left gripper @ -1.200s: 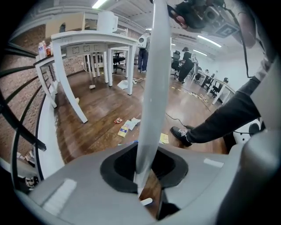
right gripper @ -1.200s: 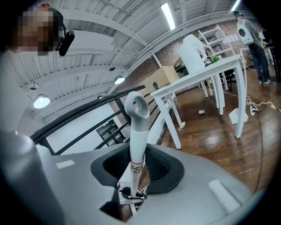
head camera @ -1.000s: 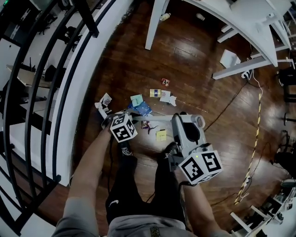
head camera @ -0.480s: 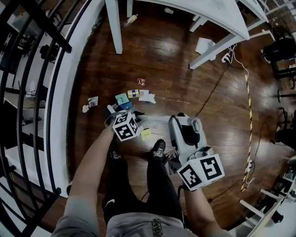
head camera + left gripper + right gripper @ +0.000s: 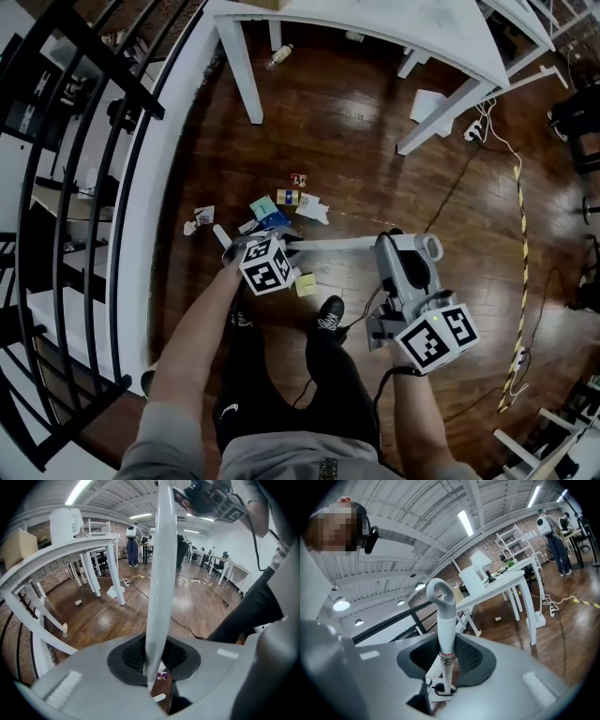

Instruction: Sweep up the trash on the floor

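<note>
Dark wood floor (image 5: 366,141), white table (image 5: 375,23) at top, black railing (image 5: 84,141) on the left. Trash (image 5: 281,208) lies as a loose cluster of wrappers and paper on the floor just past the left gripper (image 5: 265,255); a yellow note (image 5: 305,284) sits apart near the person's shoe (image 5: 328,312), and crumpled paper (image 5: 199,219) by the railing base. The white broom handle (image 5: 337,245) has its long axis left-right across the head view, with the loop end at right and the lower end towards the trash. The left gripper clamps the lower shaft. The right gripper (image 5: 401,258) clamps it just below the loop. The broom's head is not visible.
</note>
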